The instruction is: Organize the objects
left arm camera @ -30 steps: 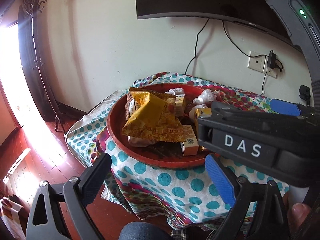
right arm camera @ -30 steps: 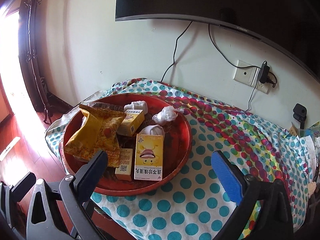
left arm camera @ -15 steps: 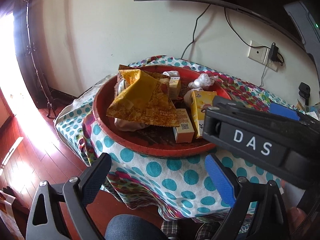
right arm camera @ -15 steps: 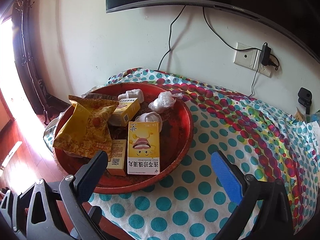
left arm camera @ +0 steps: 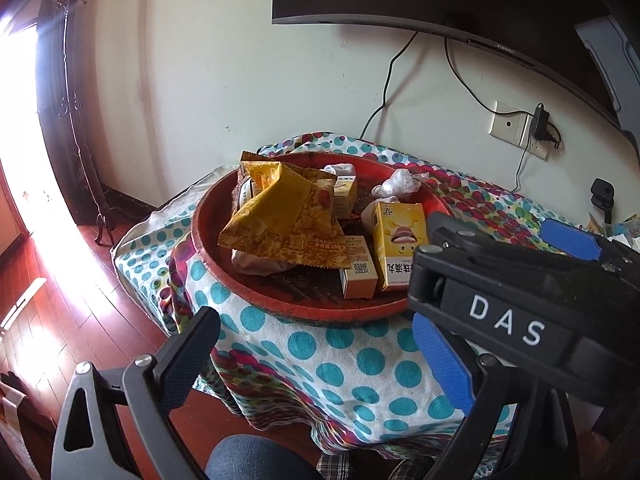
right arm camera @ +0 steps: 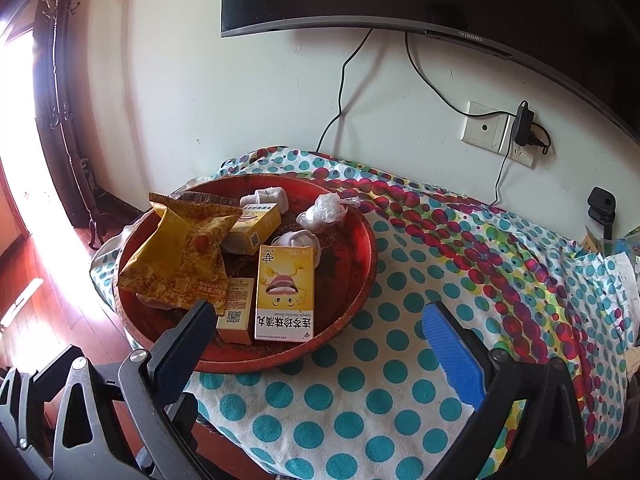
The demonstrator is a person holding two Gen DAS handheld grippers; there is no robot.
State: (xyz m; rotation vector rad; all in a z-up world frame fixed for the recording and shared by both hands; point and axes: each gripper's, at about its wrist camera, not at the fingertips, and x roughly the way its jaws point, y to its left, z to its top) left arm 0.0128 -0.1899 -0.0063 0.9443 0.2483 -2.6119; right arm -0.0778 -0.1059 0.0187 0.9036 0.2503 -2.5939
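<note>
On the polka-dot cloth covering a small table (right arm camera: 360, 408), a round red tray (right arm camera: 366, 240) sits toward the left end, crowded with a crinkled yellow-orange snack bag (right arm camera: 180, 264), a tall yellow cardboard box printed with a cartoon mouth (right arm camera: 285, 294), 2 smaller yellow cartons, one beside the tall box (right arm camera: 237, 316) and one behind the bag (right arm camera: 254, 224), and several white crumpled wrappers (right arm camera: 324, 211). Both handheld tools hover short of the table's near edge, each with its jaws spread wide and nothing between them: the right gripper (right arm camera: 320, 332) looks straight onto the tray's near rim, while the left gripper (left arm camera: 316, 344) hangs farther left and lower, its view half blocked by the right tool's black body. The tall box lies flat at the tray's near rim, its long axis running from near edge toward the wall, almost in line with the right tool's fingers and just ahead of them; the right hand appears the nearer and better placed, its jaws ready to span the box's short width
</note>
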